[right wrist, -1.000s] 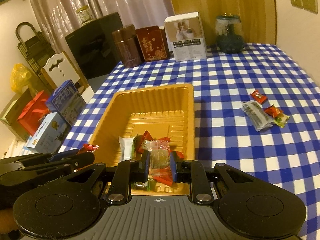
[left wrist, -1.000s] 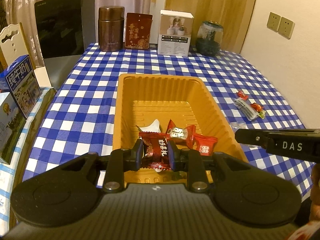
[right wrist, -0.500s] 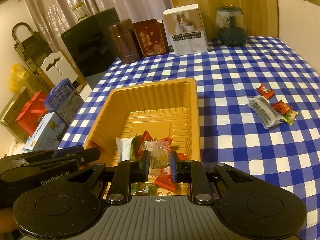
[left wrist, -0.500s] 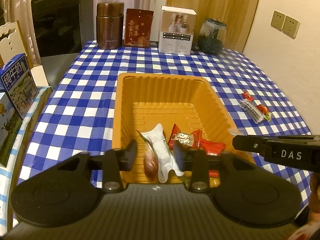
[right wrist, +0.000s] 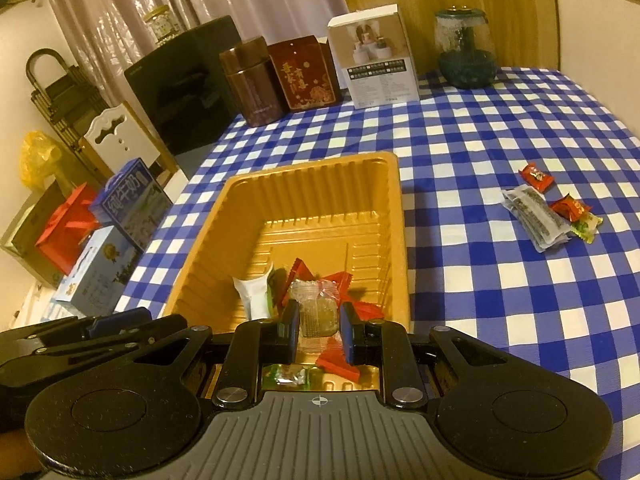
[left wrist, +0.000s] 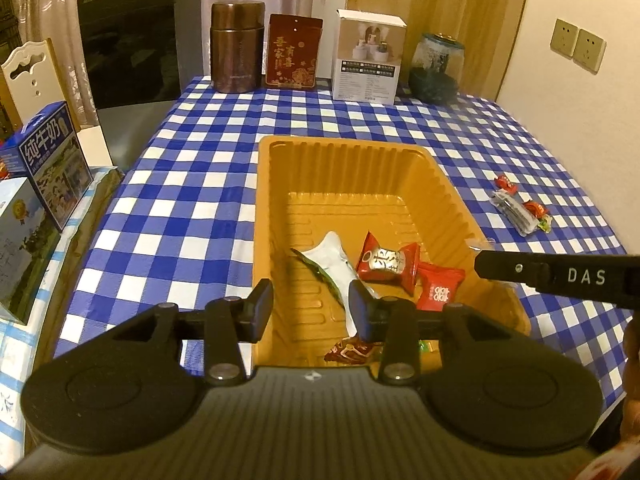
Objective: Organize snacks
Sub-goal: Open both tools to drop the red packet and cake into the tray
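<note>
Change: a second ago the left gripper [left wrist: 310, 306] pinched a dark red snack packet over the orange tray [left wrist: 280, 216]; its jaws have since been opening and nothing is between them now.
Dropped packet: a dark red packet [left wrist: 352, 351] lies on the tray floor at the near end, just below and right of the left gripper's right fingertip.
Left gripper: jaws narrowly parted, empty, hanging over the tray's near left part.
Right gripper: the right gripper [right wrist: 319, 330] is clamped on a clear-wrapped snack [right wrist: 316, 312], same as before, held above the tray's near end.
Tray contents: white packet [left wrist: 334, 266], red candy [left wrist: 384, 262] and another red packet [left wrist: 438, 290] lie together in the near half; far half bare.
Loose snacks: a small group of loose snacks [right wrist: 548, 210] lies on the checked tablecloth [right wrist: 480, 280], well right of the tray.
</note>
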`<state>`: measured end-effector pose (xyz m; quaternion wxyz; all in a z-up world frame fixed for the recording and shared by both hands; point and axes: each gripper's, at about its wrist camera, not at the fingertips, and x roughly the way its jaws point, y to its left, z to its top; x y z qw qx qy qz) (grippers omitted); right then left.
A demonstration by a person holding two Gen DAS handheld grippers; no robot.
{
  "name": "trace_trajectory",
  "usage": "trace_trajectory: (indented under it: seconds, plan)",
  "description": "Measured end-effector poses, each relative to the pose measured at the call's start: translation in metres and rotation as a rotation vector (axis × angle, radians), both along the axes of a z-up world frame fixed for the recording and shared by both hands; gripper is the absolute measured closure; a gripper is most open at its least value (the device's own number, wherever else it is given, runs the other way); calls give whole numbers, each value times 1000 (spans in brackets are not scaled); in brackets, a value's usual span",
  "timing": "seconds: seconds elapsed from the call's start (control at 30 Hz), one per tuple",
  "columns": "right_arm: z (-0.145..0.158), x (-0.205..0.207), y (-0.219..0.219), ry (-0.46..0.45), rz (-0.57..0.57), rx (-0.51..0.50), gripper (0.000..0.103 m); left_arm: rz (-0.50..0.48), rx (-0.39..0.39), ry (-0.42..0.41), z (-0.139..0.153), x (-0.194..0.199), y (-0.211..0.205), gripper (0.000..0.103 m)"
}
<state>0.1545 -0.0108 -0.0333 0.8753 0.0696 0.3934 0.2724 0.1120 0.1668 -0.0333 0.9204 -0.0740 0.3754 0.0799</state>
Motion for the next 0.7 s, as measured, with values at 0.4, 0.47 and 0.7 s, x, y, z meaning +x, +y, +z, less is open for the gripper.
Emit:
trace_trajectory:
  seconds: [0.4, 0.47, 0.7]
  plan:
    - [7, -1, -3, -10, -10, 77, 40, 20, -1, -14, 5, -6, 6, 63]
    - [8, -3, -8, -18, -21, 84, 39, 22, -2, -15, 6, -7, 6, 62]
    - [5, -10, -30, 2, -90, 53, 39, 10, -13, -14, 7, -11, 0, 55]
